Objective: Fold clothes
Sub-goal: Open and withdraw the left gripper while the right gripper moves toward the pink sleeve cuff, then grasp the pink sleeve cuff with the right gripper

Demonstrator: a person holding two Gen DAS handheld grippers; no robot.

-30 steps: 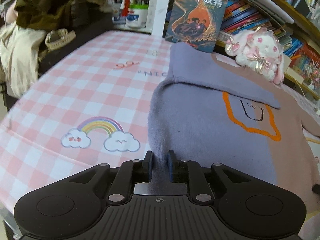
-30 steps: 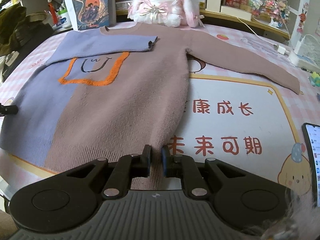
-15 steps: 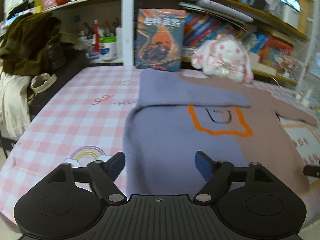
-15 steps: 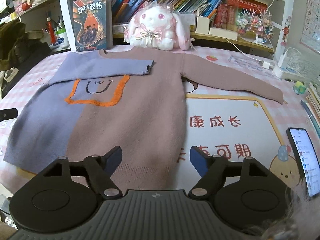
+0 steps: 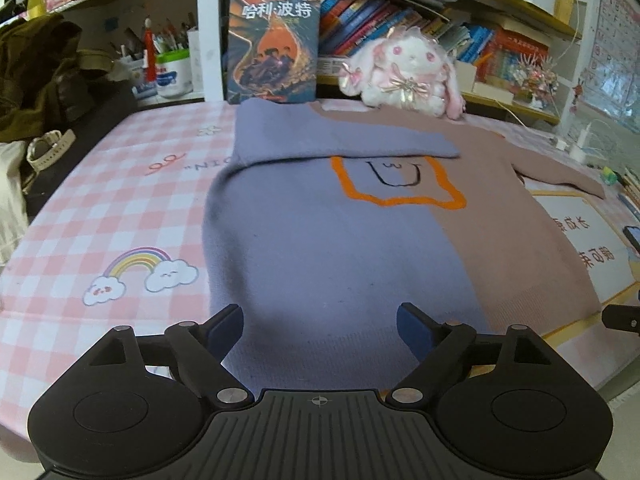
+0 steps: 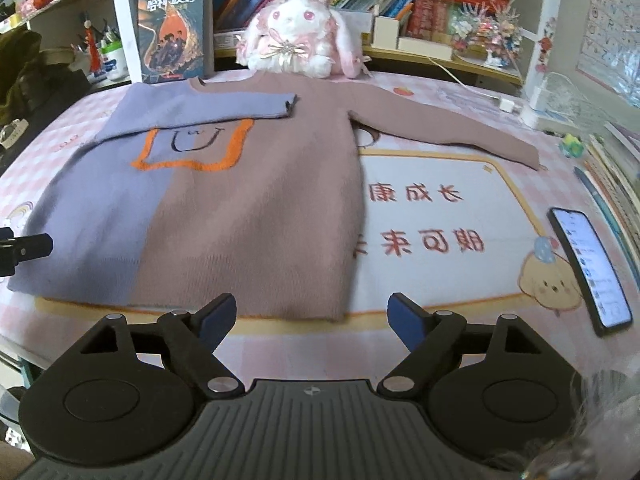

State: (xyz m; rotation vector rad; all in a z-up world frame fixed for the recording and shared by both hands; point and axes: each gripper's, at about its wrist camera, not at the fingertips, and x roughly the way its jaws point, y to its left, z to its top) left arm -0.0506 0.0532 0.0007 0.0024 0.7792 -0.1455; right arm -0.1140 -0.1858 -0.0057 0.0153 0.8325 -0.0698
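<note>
Left wrist view. Pink-and-white checked table (image 5: 100,208) noted, backed by crowded bookshelves (image 5: 400,20). Found a two-tone sweater (image 5: 320,232) spread flat on the table, lilac on the left half, dusty pink on the right, with an orange-outlined patch (image 5: 396,180) on the chest. Lilac sleeve (image 5: 340,136) seen folded across the upper chest, its cuff ending above the patch. Left gripper (image 5: 320,328) held just over the lilac hem; blue-padded fingers (image 5: 224,328) spread wide, having just been opening, nothing between them but the cloth lying below, no pad pressing on it. Recorded a rainbow-and-clouds print (image 5: 140,272) on the cloth left of the sweater, an upright book (image 5: 274,44) and a plush rabbit (image 5: 404,72) at the far edge. Dark tip of the right gripper (image 5: 620,318) visible at the right border.

Right wrist view. Same table (image 6: 460,92), here with a printed mat (image 6: 440,220) bearing red characters under the sweater's right side. Sweater (image 6: 248,208) lying flat; pink sleeve (image 6: 448,132) stretched out unfolded across the mat toward the right. Right gripper (image 6: 312,322) positioned just short of the pink hem; fingers (image 6: 408,322) wide apart, likewise just opened, gripping nothing. Phone (image 6: 588,268) with lit screen lying on the mat at the right. Left gripper (image 6: 24,250) partly seen at the left border beside the lilac edge. Plush rabbit (image 6: 296,40) sitting just behind the neckline.
</note>
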